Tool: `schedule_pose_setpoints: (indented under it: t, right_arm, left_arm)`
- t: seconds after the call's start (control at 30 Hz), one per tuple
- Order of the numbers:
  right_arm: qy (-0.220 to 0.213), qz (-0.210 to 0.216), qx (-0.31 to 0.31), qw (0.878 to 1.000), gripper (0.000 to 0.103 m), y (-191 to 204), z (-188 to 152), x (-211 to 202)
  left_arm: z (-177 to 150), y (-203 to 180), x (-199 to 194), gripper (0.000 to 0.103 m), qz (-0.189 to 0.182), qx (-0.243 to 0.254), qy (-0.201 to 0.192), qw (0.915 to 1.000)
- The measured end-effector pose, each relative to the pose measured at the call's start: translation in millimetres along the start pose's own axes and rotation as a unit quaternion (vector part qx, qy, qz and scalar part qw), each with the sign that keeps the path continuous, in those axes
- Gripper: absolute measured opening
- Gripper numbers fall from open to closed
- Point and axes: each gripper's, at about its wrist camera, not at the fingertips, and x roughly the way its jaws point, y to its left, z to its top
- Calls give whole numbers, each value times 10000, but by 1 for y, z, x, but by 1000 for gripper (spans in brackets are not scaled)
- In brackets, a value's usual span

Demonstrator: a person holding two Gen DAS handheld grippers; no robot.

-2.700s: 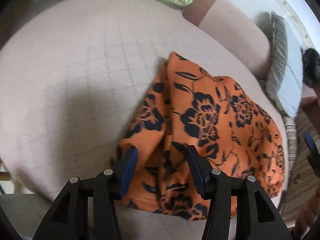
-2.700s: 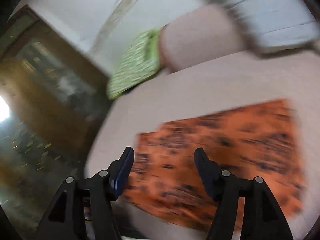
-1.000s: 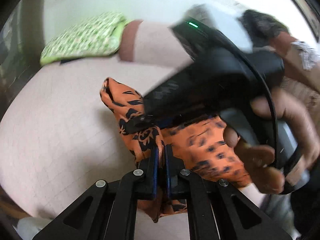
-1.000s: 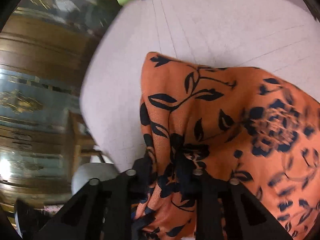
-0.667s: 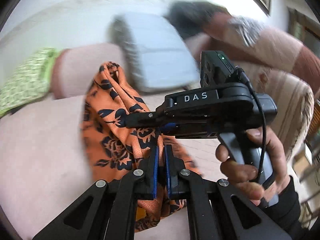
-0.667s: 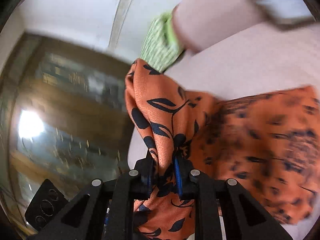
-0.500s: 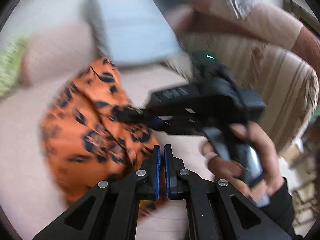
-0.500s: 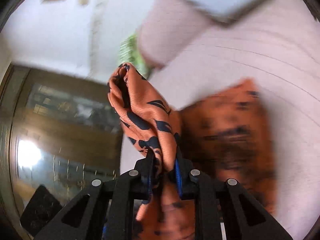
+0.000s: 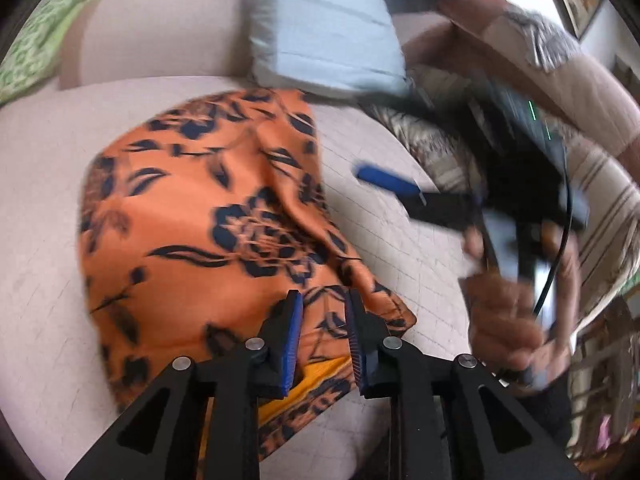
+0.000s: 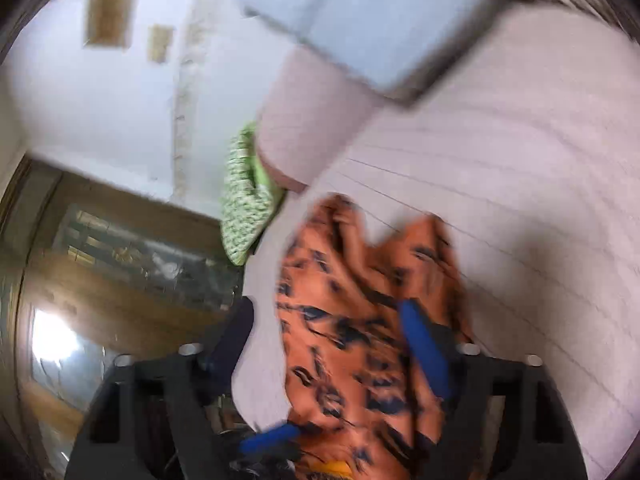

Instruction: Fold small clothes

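Cloth let go after the fold

Dropped flat on the pink mattress [image 9: 380, 216]: orange floral garment [image 9: 192, 216], no longer lifted; left gripper [image 9: 322, 328] and right gripper [image 10: 332, 344] just opened, pads off it.

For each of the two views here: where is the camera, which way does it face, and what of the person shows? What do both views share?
Left wrist: on the left gripper, looking steeply down at the orange floral cloth on the pink mattress; the right hand holds the right gripper.
Right wrist: on the right gripper, tilted, looking across the mattress toward the green pillow and wall; no body visible.
Shared: cloth, mattress, green pillow, pale blue cushion.
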Motion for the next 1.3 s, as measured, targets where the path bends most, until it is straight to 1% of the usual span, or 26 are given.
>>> schedule_pose_setpoints:
  t: [0.07,0.13,0.17,0.2,0.23,0.3,0.37,0.43,0.5,0.57,0.63,0.67,0.7,0.73,0.8,0.9,0.97,1.0,1.07,1.1,1.13,1.17,1.2,1.23,1.27,1.3]
  right_arm:
    - [206,-198,14,9996,79,10,10,15]
    - [519,-691,-306,9958,75,18,18,39]
    - [653,-949,-437,9924,71,16,20,52]
    - [846,-1173,-397,9887,43,7,19,63]
    - [963,-1193,-296,9877,18,-1,15,68]
    - [952,-1244,-264,9873,16,-9,10,68]
    - [847,-1351,-310,9867,13,-8,15,60]
    - [720,-1487,-368,9856,8,-6,20,51]
    - [819,-1704,-269,9816,9,-19,19,54]
    - [978,-1743,-73,9798,11,-30,19,62]
    - [886,-1742,-157,9806,28,-20,17,52]
    - [748,-1715,-265,9820,31,-11,14,41]
    - [645,-1684,-284,9832,42,-6,11,32]
    - [516,-1615,-310,9850,50,0,7,20]
    - [376,-1422,-368,9884,56,12,-3,3]
    - [387,-1366,-344,9893,62,17,-32,-7]
    - [444,-1463,-264,9879,62,11,-52,-8]
    - [517,-1559,-267,9861,61,7,-60,-10]
    - [660,-1766,-367,9814,53,0,-67,-3]
    - [722,-1836,-374,9796,26,-3,-66,0]
    - [776,-1862,-328,9789,9,-6,-65,3]
    - [779,-1831,-295,9796,9,-9,-64,3]
    - [769,-1796,-316,9802,8,-11,-63,0]
    - [752,-1805,-342,9801,7,-12,-62,-4]
    - [728,-1802,-338,9803,6,-13,-61,-7]
    - [704,-1790,-324,9808,6,-15,-61,-12]
  left_arm:
    - [-2,-12,19,22,-13,226,156,9996]
    - [-8,-19,46,22,37,306,452,9985]
    - [-10,-18,55,22,64,290,552,9980]
    - [-11,-15,60,22,84,245,626,9977]
    - [-12,-12,61,22,45,148,668,9976]
    - [-13,-8,55,21,-232,42,659,9975]
    - [-16,-7,45,21,-291,73,694,9971]
    - [-23,-6,27,23,-450,147,593,9971]
    - [-30,0,11,23,-375,135,462,9981]
    - [-35,12,0,24,-325,-75,357,9988]
    - [-36,24,-15,24,-307,-365,285,9985]
    - [-39,33,-20,25,-365,-535,210,9977]
    - [-40,38,-24,26,-310,-612,161,9975]
    - [-42,40,-25,27,-131,-654,115,9977]
    - [-47,43,-24,28,181,-618,72,9979]
    - [-55,29,-30,32,264,-236,46,9994]
    - [-62,13,-42,44,391,258,-80,9989]
    - [-65,7,-45,55,507,451,-109,9976]
    - [-68,-7,-35,57,728,838,-19,9938]
    - [-69,-11,-36,57,822,960,16,9920]
    - [-69,-16,-33,57,962,1135,25,9889]
    - [-68,-18,-25,57,1057,1267,19,9863]
    - [-67,-20,-14,55,1169,1410,58,9831]
    - [-67,-22,-14,37,1279,1526,123,9799]
    - [-67,-25,-8,24,1331,1655,140,9771]
    - [-67,-28,-2,7,1368,1760,171,9747]
